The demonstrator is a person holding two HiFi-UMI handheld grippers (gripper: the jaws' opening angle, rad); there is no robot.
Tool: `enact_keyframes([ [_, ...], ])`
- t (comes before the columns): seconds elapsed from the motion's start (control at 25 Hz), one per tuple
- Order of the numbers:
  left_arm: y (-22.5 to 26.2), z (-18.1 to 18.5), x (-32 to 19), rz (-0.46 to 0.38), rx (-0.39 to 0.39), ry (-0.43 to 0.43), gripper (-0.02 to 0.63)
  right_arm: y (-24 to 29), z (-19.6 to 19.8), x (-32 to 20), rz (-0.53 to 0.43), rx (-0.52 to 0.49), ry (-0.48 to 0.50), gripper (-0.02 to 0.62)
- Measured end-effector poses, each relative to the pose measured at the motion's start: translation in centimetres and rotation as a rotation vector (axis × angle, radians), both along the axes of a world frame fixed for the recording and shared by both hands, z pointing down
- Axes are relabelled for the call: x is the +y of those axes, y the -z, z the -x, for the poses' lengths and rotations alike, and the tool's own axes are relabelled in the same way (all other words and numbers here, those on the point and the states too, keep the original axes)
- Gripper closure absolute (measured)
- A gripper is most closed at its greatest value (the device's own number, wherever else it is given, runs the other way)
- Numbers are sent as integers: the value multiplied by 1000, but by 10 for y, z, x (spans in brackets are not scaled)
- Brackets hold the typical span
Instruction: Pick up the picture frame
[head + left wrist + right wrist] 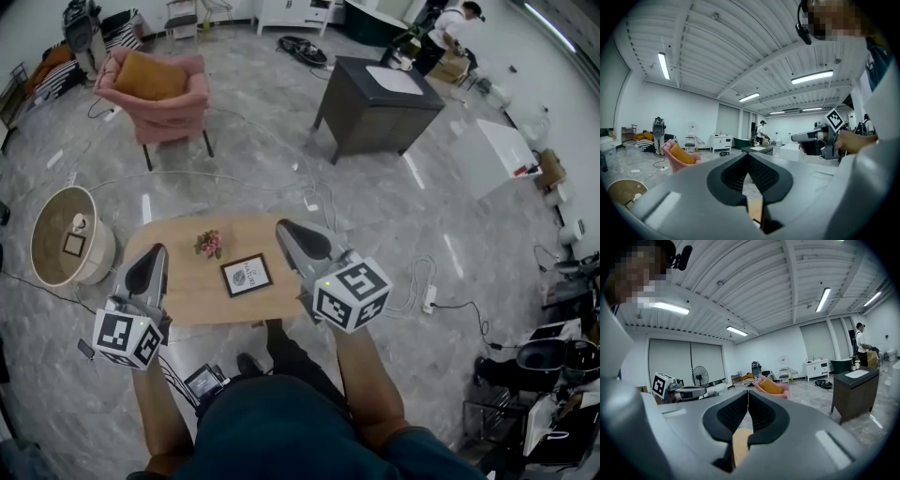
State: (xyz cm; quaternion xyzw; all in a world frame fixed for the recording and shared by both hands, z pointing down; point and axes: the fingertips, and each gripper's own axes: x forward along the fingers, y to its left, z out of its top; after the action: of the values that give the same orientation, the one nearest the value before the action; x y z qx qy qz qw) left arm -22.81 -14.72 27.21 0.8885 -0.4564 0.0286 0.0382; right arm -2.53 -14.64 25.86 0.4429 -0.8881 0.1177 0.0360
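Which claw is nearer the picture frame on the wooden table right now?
Right. In the head view the right claw sits just off the picture frame's right edge. The left claw is over the table's left end, farther away. Both are shut and empty.

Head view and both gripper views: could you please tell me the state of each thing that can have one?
picture frame, lying face up on the wooden table, not held.
left gripper, shut, nothing between its jaws.
right gripper, shut, nothing between its jaws.
flowers, lying on the table beside the frame, apart from it.
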Motion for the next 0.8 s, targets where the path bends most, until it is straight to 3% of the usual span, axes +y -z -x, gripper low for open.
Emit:
enact_keyframes([
  [0.4,-49,-12,-38,119,-10,11,606,-47,-1,-49,98,-9,47,583],
  [0.8,-129,-23,-79,287,-16,31,606,-137,-13,-97,265,5,53,583],
])
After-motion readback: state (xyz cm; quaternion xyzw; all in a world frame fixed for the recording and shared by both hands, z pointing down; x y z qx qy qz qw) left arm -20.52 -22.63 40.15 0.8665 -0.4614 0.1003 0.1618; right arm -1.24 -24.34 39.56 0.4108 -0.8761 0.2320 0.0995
